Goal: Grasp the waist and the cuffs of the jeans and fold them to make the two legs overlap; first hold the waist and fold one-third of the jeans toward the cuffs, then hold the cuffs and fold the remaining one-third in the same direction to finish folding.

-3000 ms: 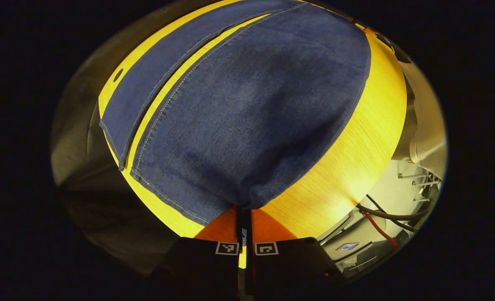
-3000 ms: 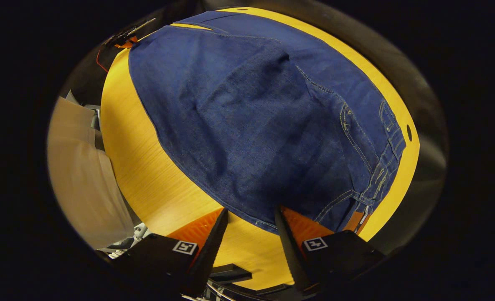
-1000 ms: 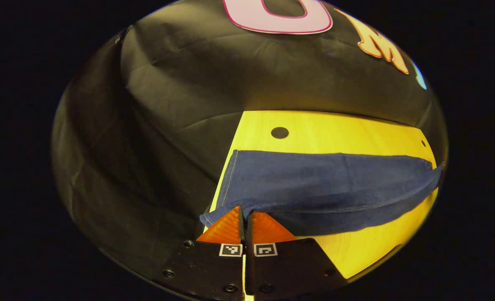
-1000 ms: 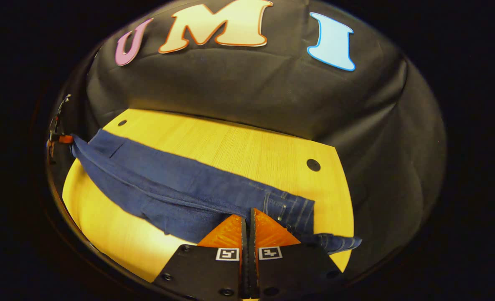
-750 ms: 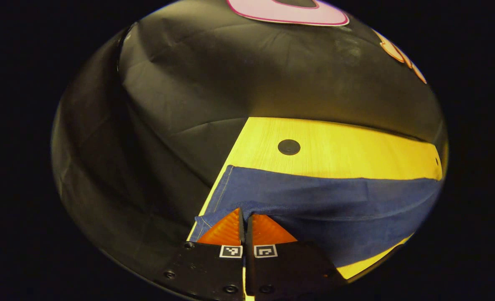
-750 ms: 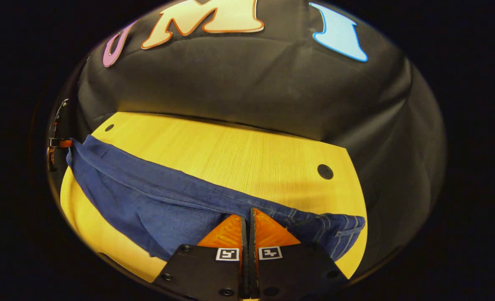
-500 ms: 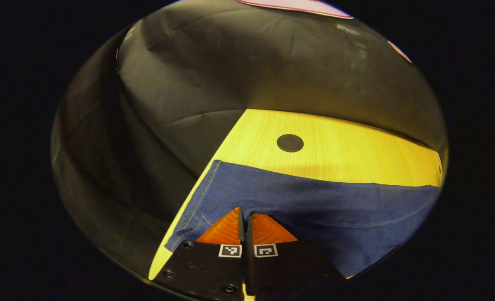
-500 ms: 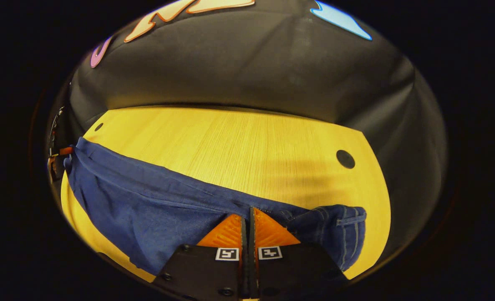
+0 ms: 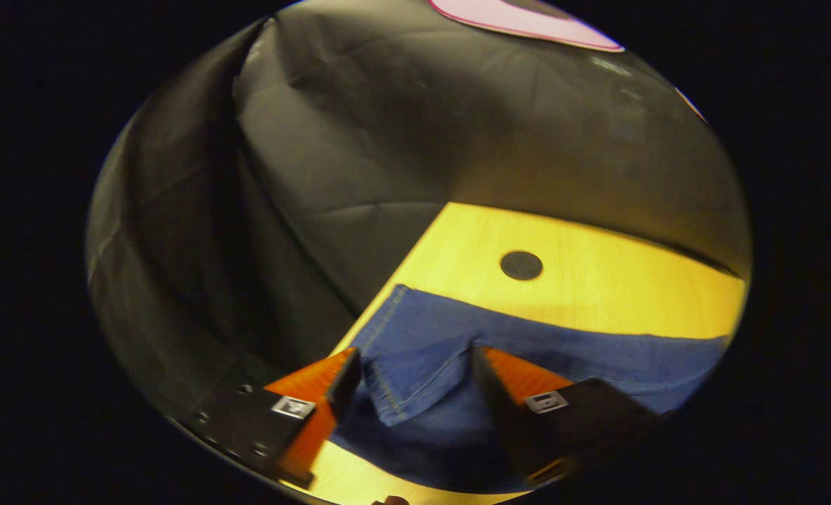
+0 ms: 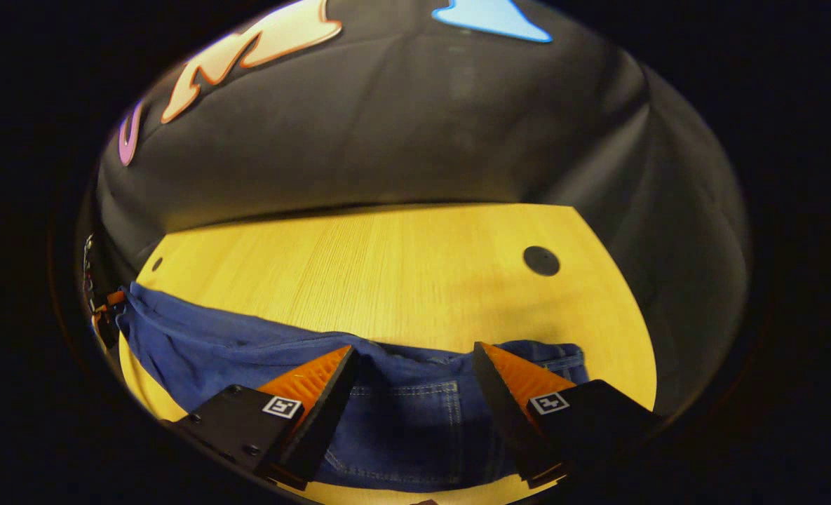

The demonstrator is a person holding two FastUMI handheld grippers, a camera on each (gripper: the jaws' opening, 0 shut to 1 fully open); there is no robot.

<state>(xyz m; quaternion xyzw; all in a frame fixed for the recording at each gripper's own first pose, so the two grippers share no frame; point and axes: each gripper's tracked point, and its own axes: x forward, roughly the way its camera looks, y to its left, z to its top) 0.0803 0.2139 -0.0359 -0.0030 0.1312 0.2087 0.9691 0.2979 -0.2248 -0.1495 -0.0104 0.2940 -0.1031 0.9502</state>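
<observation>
Both hand-held grippers have let go since half a second ago, when each was clenched on the denim. Now the left hand-held gripper (image 9: 411,365) stands with its jaws spread wide, a hemmed cuff corner of the jeans (image 9: 562,347) lying loose between the fingers with neither finger pressing on it. The right hand-held gripper (image 10: 411,365) is released too, jaws apart, the stitched waist end of the jeans (image 10: 401,414) lying between its fingers.

In both views the jeans lie as one long band along the near edge of the worktop (image 10: 401,266), cuffs toward its left end and waist toward its right end. The far half of the worktop, with its two dark round holes (image 10: 541,260), is bare wood up to the booth wall. In the right gripper view the left hand-held gripper (image 10: 103,312) shows small at the left end, by the cuffs.

As a judgement, the first step looks done: one leg seems to be laid over the other, since the cloth reads as a single narrow band, though the cuff corner is turned back and the upper edge near the cuffs looks rumpled. Whether the legs line up neatly cannot be told. Both thirds folds are left: waist toward the cuffs, then the cuffs over.
</observation>
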